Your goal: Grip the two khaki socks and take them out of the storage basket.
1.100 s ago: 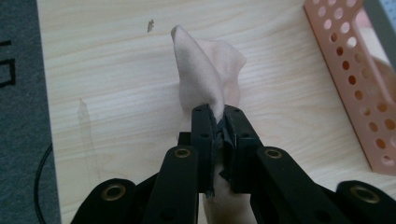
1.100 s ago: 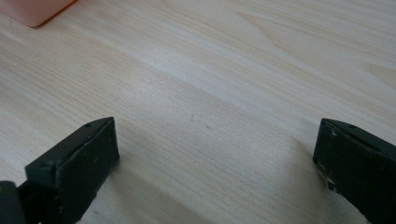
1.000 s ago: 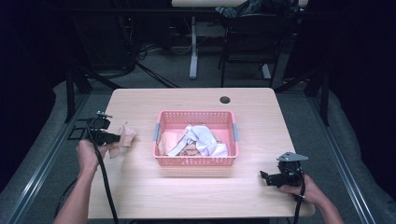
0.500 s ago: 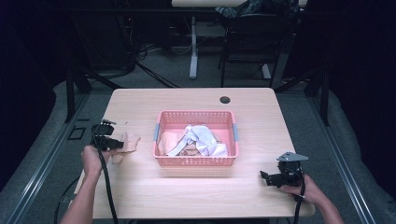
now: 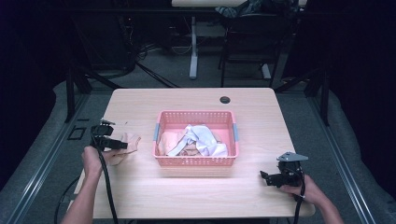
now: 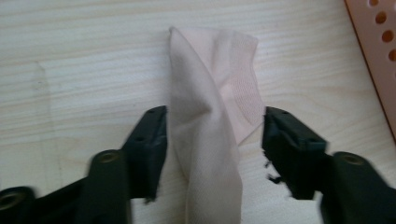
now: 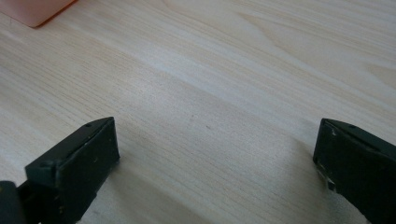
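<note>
Left claw (image 6: 212, 140): jaws have just been opening and now stand part-way apart; the beige cloth lies between them, the left jaw at the cloth's edge, the right jaw clear of it with bare wood in the gap.
Left claw in the high view (image 5: 122, 143): at the left part of the bench, pointing toward the basket, held by the person's left hand (image 5: 92, 157), a black cable trailing down from it.
Beige cloth (image 6: 215, 107): a small crumpled, folded piece lying on the bench, running from between the jaws away toward its far end; in the high view it sits just left of the basket, apart from it.
Right claw (image 7: 215, 154): jaws wide apart, only bare wood between them, holding nothing.
Right claw in the high view (image 5: 266, 176): low over the bench's near right corner, well apart from the basket, grey three-cornered plate on top, in the person's right hand (image 5: 303, 190).
Basket (image 5: 196, 162): pink, perforated, at the bench's middle; a white cloth (image 5: 201, 137) and more beige fabric lie crumpled inside.
Bench (image 5: 187, 191): pale wood, with a small dark round thing (image 5: 225, 99) near its far edge.
</note>
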Available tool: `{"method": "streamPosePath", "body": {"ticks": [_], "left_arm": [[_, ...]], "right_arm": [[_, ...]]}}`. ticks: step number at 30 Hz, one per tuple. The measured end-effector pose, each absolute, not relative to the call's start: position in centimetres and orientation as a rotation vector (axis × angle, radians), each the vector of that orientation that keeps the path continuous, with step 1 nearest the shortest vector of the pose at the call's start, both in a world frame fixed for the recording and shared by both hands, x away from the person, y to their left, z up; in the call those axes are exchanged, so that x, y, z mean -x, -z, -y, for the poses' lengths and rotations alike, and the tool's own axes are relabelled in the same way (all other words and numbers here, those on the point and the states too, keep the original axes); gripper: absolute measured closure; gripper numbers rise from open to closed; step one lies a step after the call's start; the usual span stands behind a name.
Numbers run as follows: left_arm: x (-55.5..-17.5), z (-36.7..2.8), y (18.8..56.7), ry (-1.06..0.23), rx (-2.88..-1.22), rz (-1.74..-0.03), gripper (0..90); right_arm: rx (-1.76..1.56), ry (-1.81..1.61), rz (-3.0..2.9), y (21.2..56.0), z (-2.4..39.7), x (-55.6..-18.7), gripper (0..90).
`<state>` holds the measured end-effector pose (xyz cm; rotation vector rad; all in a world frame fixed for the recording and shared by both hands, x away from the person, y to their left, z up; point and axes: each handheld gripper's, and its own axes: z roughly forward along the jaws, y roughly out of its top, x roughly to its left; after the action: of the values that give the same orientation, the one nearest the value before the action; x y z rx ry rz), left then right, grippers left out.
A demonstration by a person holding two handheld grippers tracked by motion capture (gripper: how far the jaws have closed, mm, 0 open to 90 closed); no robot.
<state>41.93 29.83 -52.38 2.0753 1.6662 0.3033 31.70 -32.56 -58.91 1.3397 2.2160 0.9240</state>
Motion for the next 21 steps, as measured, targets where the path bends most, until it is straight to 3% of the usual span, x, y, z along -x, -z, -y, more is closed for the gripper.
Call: {"method": "streamPosePath", "body": {"ticks": [4,10,14,21], "left_arm": [[-41.8,-29.7,51.0,-0.328,-2.061,-1.648,19.2],[-42.0,-29.0,48.1,-0.336,-2.050,-1.606,5.1],[-42.2,-28.1,46.5,-0.363,-2.049,-1.567,0.2],[-42.7,-26.3,44.1,-0.387,-2.070,-1.502,0.0]], "right_arm": [[-1.340,-0.924,-2.216,58.9,32.6,-31.7,0.0],[-1.339,-0.924,-2.216,58.9,32.6,-31.7,0.0],[-1.339,-0.924,-2.215,58.9,32.6,-31.7,0.0],[-1.339,-0.924,-2.216,58.9,32.6,-31.7,0.0]]}}
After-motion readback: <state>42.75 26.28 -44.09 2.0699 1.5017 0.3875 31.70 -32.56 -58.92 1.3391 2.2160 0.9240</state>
